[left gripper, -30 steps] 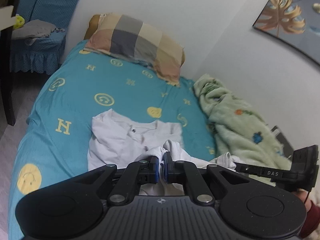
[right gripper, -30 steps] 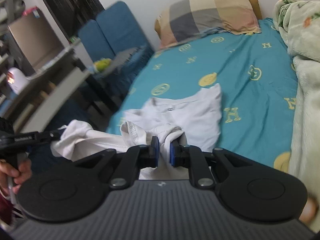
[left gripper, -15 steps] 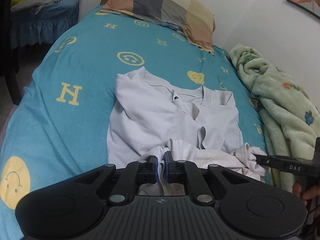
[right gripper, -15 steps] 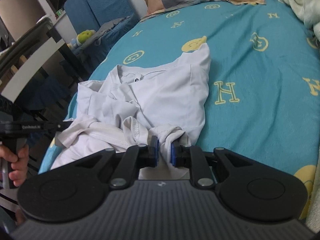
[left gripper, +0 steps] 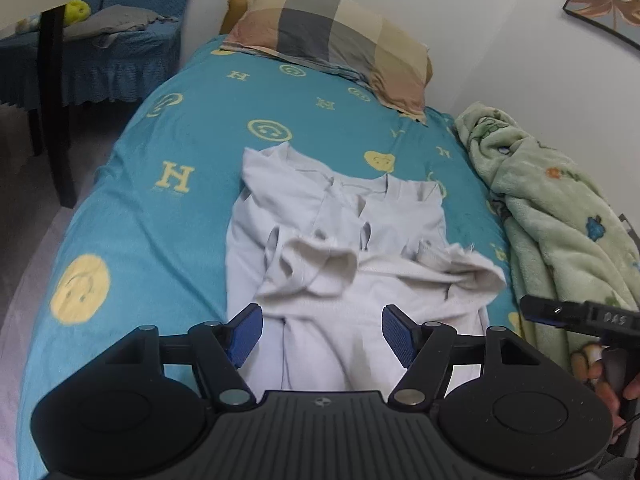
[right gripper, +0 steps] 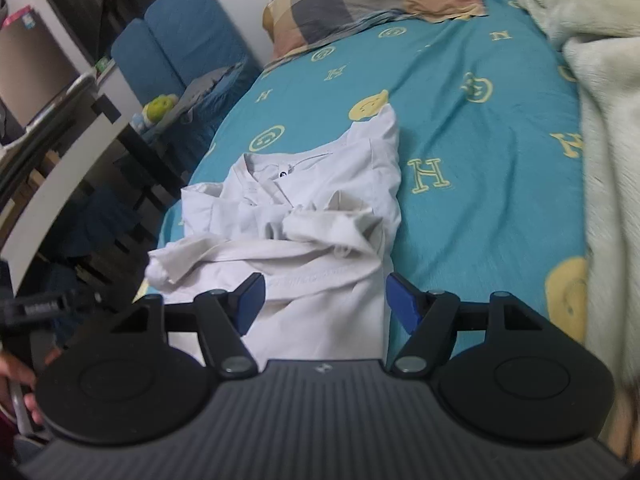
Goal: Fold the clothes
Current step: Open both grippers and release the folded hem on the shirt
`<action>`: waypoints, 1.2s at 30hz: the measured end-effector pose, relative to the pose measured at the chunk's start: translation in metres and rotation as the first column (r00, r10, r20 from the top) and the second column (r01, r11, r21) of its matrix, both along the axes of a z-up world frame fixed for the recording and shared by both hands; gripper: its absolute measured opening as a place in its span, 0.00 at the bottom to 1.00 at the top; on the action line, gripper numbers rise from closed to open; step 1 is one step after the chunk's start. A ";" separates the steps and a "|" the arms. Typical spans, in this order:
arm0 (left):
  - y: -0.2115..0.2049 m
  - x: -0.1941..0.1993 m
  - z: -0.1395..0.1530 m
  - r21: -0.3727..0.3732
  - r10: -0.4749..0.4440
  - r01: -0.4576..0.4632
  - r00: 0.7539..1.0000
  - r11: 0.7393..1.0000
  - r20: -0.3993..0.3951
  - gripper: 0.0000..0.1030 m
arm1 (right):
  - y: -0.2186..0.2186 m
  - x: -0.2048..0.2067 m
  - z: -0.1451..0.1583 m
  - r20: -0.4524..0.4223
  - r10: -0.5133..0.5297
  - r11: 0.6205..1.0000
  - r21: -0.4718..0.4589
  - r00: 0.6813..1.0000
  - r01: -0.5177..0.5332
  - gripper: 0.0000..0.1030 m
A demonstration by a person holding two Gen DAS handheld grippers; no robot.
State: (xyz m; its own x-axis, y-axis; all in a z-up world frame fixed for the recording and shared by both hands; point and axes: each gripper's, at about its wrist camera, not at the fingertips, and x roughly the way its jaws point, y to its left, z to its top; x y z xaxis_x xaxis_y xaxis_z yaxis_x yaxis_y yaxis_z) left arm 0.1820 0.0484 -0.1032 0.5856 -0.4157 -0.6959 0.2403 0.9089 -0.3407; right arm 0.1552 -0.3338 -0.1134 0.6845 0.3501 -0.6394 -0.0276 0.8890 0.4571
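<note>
Two grippers are hovering over the near end of the bed, and we are holding both with their jaws spread wide and nothing between the blue pads. Our left gripper (left gripper: 322, 334) is hanging just above the near hem of the white T-shirt (left gripper: 340, 240), its pads apart on either side of the cloth without gripping it. Our right gripper (right gripper: 322, 300) is doing the same from the other side, its pads (right gripper: 250, 296) straddling the shirt's near edge (right gripper: 316, 280).

We are looking at the shirt lying on the teal bedsheet (left gripper: 168, 208), collar toward the far end, with its lower part folded up over the chest in a loose, rumpled roll. From the left wrist view one bunched end is sitting near the middle and the other is reaching right, close to the green fleece blanket (left gripper: 560, 216). That blanket is running along the right edge of the bed beside the wall. We are seeing a checked pillow (left gripper: 340, 36) at the far end, and a blue chair (left gripper: 100, 40) standing to the far left, off the bed.
</note>
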 end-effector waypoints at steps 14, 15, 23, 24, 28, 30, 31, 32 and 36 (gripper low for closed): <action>0.005 -0.023 -0.041 0.015 0.003 -0.001 0.997 1.000 -0.071 0.42 | 0.005 -0.030 -0.034 -0.076 -0.116 0.993 -0.007 0.990 0.115 0.62; 0.004 -0.021 -0.044 0.019 0.002 0.000 0.997 1.000 -0.076 0.41 | 0.003 -0.028 -0.036 -0.077 -0.115 0.993 0.011 0.990 0.116 0.62; 0.002 -0.014 -0.049 -0.024 -0.008 0.006 0.996 1.000 -0.084 0.20 | 0.014 -0.013 -0.048 -0.056 -0.039 0.997 0.059 0.998 0.042 0.54; 0.001 -0.013 -0.050 -0.020 -0.014 0.012 0.995 1.000 -0.102 0.13 | 0.015 -0.012 -0.050 -0.055 -0.033 0.998 0.055 0.998 0.036 0.47; 0.001 -0.012 -0.045 -0.014 -0.020 0.018 0.992 1.000 -0.126 0.04 | 0.012 -0.004 -0.055 -0.099 -0.033 0.999 0.034 0.995 0.037 0.09; 0.006 -0.013 -0.039 -0.032 0.001 -0.005 0.991 0.999 -0.134 0.04 | 0.010 -0.005 -0.050 -0.076 -0.027 0.999 0.042 0.997 0.031 0.05; 0.009 -0.015 -0.035 -0.038 0.008 -0.013 0.991 0.999 -0.135 0.04 | 0.010 -0.006 -0.048 -0.067 -0.030 0.999 0.031 0.997 0.033 0.04; 0.011 -0.017 -0.031 -0.039 0.014 -0.019 0.992 0.999 -0.127 0.04 | 0.010 -0.008 -0.045 -0.058 -0.037 0.999 0.019 0.998 0.038 0.04; 0.020 -0.020 -0.023 -0.033 0.048 -0.053 0.990 0.998 -0.131 0.04 | 0.000 -0.013 -0.043 -0.063 -0.092 0.996 0.004 0.994 0.093 0.04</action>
State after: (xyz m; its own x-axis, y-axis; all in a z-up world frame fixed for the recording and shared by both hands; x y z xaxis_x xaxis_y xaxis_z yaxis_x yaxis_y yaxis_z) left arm 0.1616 0.0683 -0.1259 0.5119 -0.4147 -0.7523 0.1461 0.9050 -0.3995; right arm 0.1423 -0.3336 -0.1566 0.6729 0.2912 -0.6800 0.0836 0.8834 0.4611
